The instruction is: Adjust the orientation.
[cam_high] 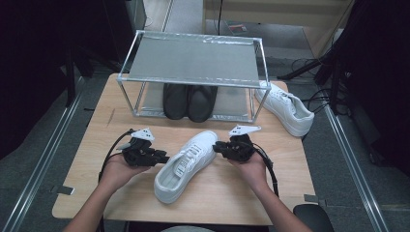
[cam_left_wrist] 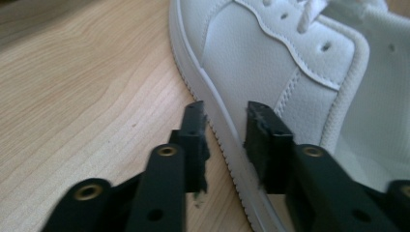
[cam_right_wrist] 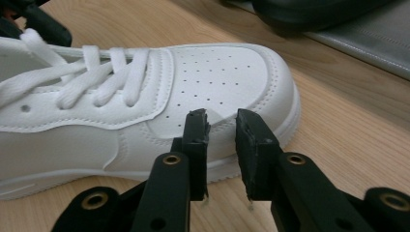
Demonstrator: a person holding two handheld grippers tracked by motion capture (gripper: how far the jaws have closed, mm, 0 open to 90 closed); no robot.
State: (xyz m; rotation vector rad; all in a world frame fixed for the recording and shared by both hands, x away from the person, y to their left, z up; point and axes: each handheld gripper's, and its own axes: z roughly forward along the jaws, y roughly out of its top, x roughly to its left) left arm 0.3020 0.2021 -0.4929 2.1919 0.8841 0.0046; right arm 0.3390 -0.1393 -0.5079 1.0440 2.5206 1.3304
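White sneaker (cam_high: 186, 164) between both tools

The left claw (cam_left_wrist: 225, 121), jaws slightly apart, straddles the sole edge of the white sneaker (cam_left_wrist: 270, 63) on the wooden table (cam_left_wrist: 82, 92).

Matt white leather-look sneaker (cam_high: 186, 166), wood-grain table (cam_high: 96, 140)
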